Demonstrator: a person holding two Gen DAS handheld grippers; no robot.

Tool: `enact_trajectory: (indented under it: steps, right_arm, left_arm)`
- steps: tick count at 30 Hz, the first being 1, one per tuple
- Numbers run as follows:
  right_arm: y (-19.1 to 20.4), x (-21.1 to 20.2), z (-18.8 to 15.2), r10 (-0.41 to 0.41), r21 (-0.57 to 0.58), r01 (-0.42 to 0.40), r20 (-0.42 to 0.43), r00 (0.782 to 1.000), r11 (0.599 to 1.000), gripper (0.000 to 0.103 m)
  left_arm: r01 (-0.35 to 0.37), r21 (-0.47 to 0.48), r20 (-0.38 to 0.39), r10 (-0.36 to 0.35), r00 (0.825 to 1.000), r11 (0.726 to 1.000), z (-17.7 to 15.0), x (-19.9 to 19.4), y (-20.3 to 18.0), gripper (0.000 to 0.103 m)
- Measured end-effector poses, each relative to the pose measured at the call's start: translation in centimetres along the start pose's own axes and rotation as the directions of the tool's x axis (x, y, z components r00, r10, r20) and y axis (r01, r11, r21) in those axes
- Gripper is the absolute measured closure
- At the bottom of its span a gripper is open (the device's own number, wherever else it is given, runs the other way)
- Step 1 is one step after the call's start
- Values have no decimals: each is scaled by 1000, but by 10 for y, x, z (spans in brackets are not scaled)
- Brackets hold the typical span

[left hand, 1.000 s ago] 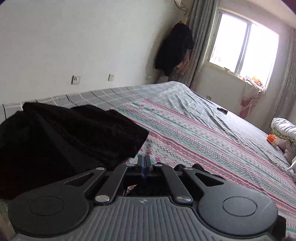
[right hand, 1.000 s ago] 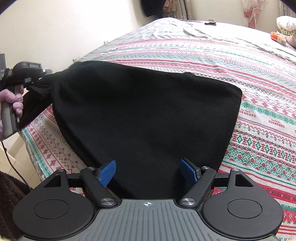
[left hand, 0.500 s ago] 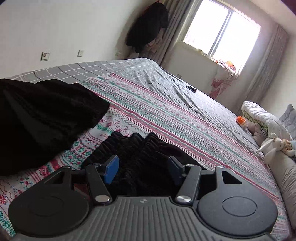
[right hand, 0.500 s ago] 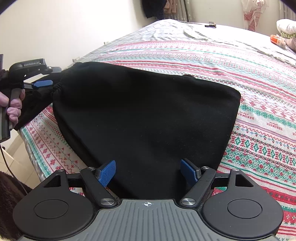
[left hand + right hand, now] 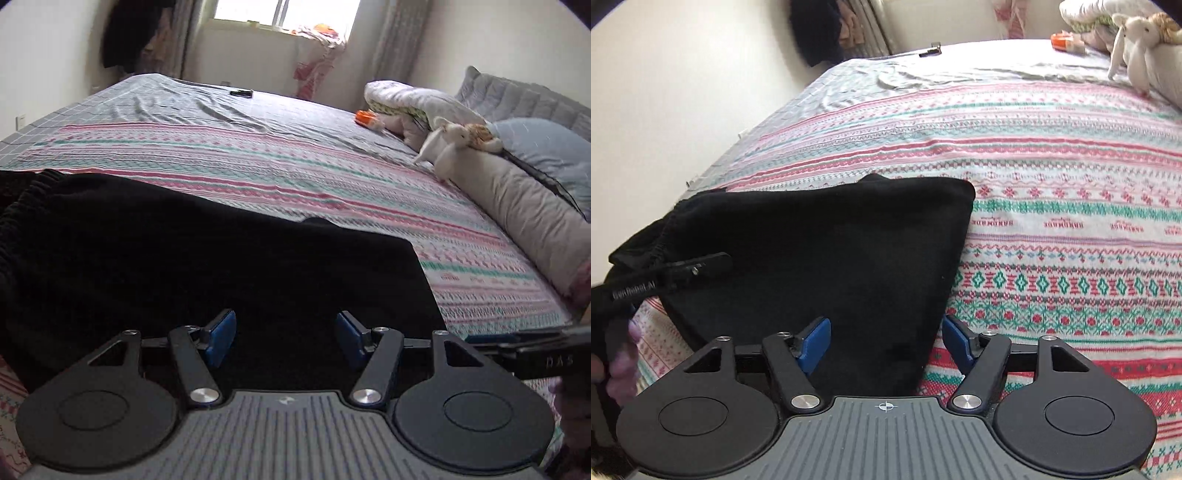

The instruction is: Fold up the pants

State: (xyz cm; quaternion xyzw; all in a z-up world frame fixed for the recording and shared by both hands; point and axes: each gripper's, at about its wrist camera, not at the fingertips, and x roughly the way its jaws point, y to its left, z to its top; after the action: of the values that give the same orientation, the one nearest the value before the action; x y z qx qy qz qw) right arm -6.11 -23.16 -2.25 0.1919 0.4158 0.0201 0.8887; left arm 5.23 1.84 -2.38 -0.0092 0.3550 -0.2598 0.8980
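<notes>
The black pants point(image 5: 207, 258) lie folded flat on the patterned bed cover, with the gathered waistband at the left edge point(image 5: 661, 236). My left gripper point(image 5: 284, 336) is open and empty, low over the near part of the pants. My right gripper point(image 5: 884, 345) is open and empty too, over the pants' point(image 5: 827, 254) near right edge. The left gripper also shows at the left of the right wrist view point(image 5: 687, 273), above the waistband end. The right gripper's tip shows at the right of the left wrist view point(image 5: 532, 343).
The striped bed cover point(image 5: 332, 192) stretches far and right. A long grey bolster point(image 5: 532, 218), a plush toy point(image 5: 454, 140), pillows and an orange object point(image 5: 364, 117) lie at the far right. A small dark object point(image 5: 241, 93) lies on the grey sheet. The wall is at the left.
My left gripper opened and let go of the pants' waistband, then swung right to face across the folded pants. My right gripper stayed open and shifted toward the pants' right edge.
</notes>
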Motion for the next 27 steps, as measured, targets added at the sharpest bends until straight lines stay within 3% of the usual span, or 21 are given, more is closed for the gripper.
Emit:
enact_trajectory:
  steps: [3, 9, 14, 17, 21, 24, 27]
  right_arm:
    - [-5, 2, -9, 48, 33, -46, -42, 998, 998, 54]
    - [-16, 4, -29, 178, 148, -160, -118, 977, 976, 63]
    - [-40, 14, -39, 350, 359, -280, -146, 925, 890, 63]
    - [-42, 15, -42, 378, 399, -293, -153, 913, 869, 63]
    - [-40, 9, -37, 408, 424, -318, -139, 902, 848, 63]
    - [-41, 6, -27, 434, 439, -342, -126, 892, 831, 63]
    - [-39, 4, -22, 449, 446, -356, -120, 885, 821, 63]
  left_arm:
    - [30, 64, -23, -28, 999, 998, -12, 8, -14, 11]
    - [92, 156, -68, -82, 994, 983, -31, 15, -28, 6]
    - [68, 269, -44, -58, 997, 961, -45, 15, -35, 1]
    - [88, 282, -49, -78, 996, 955, -41, 11, -37, 1]
    - [165, 358, -20, -169, 985, 919, -38, -6, -42, 1]
    - [232, 428, -30, -243, 970, 874, -42, -15, -50, 1]
    - [280, 447, -52, -288, 956, 850, -47, -17, -58, 1]
